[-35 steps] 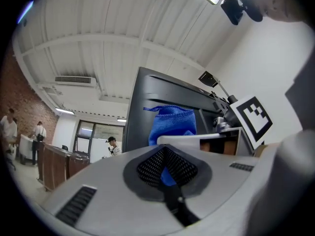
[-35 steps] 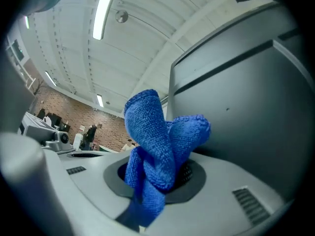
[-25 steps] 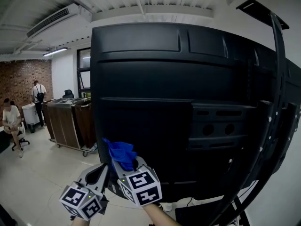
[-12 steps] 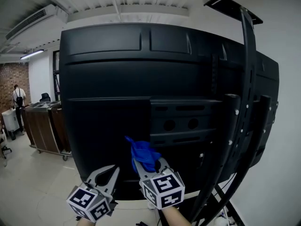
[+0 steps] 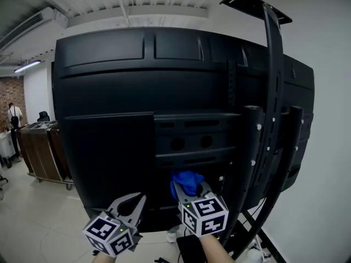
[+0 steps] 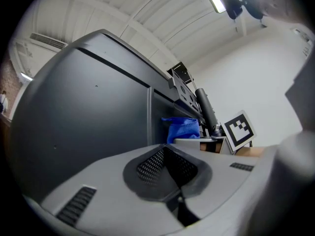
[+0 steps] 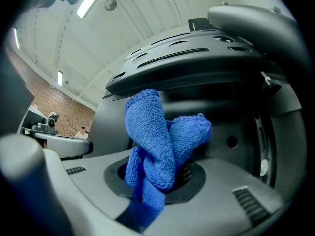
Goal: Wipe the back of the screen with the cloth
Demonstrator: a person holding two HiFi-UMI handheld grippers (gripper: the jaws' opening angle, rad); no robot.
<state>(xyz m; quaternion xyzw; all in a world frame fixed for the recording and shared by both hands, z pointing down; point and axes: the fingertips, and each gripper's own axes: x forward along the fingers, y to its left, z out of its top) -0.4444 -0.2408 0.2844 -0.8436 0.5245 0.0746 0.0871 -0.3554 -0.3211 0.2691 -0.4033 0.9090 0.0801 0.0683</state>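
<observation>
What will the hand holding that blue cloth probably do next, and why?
Likely push the cloth forward onto the screen's black back and sweep sideways. The right gripper is shut on it, low down just under the mount, and I can't tell whether it touches the panel yet.

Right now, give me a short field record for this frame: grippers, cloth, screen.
right gripper: fingers shut on the blue cloth
left gripper: fingers shut, empty
cloth position: bunched, at the lower middle of the screen back, below the recessed mount panel
contact with screen: cannot tell
stand arm: right of the cloth
</observation>
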